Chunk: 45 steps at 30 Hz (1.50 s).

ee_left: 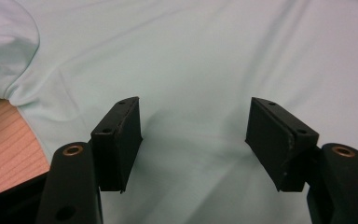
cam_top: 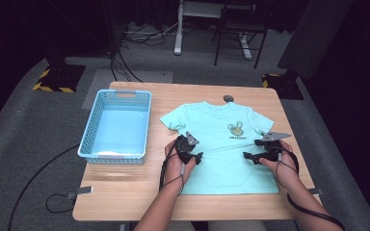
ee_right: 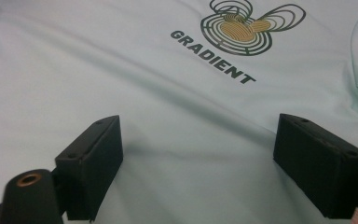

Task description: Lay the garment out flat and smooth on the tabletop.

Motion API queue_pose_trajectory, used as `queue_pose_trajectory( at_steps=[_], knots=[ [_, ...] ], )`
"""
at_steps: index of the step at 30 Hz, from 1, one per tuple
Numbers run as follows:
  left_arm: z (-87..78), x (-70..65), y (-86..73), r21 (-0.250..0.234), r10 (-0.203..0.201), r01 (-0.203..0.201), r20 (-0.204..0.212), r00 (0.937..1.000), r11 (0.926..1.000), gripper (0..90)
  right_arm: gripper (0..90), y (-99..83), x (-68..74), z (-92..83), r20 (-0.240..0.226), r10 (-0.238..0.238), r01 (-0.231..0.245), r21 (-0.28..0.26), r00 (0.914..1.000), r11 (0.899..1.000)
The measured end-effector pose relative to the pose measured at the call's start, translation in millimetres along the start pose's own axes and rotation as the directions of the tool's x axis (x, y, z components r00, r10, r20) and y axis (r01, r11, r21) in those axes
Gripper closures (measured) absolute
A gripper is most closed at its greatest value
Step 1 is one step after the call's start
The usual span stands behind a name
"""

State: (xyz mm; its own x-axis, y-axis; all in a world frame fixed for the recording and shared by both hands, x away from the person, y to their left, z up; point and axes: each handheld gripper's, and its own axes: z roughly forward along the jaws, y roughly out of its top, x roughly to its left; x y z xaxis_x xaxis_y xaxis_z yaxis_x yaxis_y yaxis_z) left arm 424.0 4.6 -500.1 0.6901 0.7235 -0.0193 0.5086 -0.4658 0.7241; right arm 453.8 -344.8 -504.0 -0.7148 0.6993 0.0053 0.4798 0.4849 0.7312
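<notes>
Both grippers are parked over the shirt with nothing in them. In the high view the left gripper [cam_top: 197,157] sits a bit left of the frame's centre, over the shirt's left edge, and in the left gripper view its jaws are spread well apart with just mint fabric between them; the left gripper [ee_left: 193,140] looks very close to the cloth, though I can't tell if it's actually touching. The right gripper [cam_top: 250,157] is right of centre in the high view, over the shirt's right side, and in the right gripper view the right gripper [ee_right: 199,168] is wide apart too, nothing pinched. The mint green t-shirt [cam_top: 221,149] lies spread flat, front up, in the middle of the wooden table [cam_top: 125,192], neck toward the top of the frame. Its chest print [ee_right: 240,28], concentric rings with a gold centre over the word GRADIENT, shows at the top of the right gripper view. A bit of bare wood shows at the lower left of the left gripper view, next to a sleeve [ee_left: 4,46]. A light blue plastic basket [cam_top: 117,126] stands left of the shirt, just apart from it, and a small dark round thing [cam_top: 228,98] sits by the collar.
</notes>
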Motion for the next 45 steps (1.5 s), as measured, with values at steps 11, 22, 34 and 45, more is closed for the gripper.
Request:
queue_pose_trajectory(
  at_steps=[11,22,34,45],
  knots=[
    [-29.5,-13.9,3.4,-0.020,0.031,-0.031,-0.008,0.9995,0.9993,30.5,15.8,3.1,10.3,-29.7,-0.019,-0.036,0.036,-0.001,0.9992,0.999],
    [-52.1,-17.6,-6.4,-0.041,0.041,-0.043,-0.051,0.9978,0.9982,29.6,15.7,8.0,17.2,-55.4,-0.018,-0.068,0.067,-0.016,0.9975,0.998],
    [-72.6,-14.5,-16.2,-0.054,0.034,-0.037,-0.060,0.9976,0.9979,28.3,15.7,9.9,22.5,-75.1,-0.021,-0.090,0.090,-0.012,0.9957,0.996],
    [-95.1,-16.5,-25.1,-0.077,0.020,-0.027,-0.081,0.9965,0.9967,23.2,17.4,9.2,29.5,-89.9,-0.075,-0.064,0.066,0.025,0.9951,0.998]
  ],
)
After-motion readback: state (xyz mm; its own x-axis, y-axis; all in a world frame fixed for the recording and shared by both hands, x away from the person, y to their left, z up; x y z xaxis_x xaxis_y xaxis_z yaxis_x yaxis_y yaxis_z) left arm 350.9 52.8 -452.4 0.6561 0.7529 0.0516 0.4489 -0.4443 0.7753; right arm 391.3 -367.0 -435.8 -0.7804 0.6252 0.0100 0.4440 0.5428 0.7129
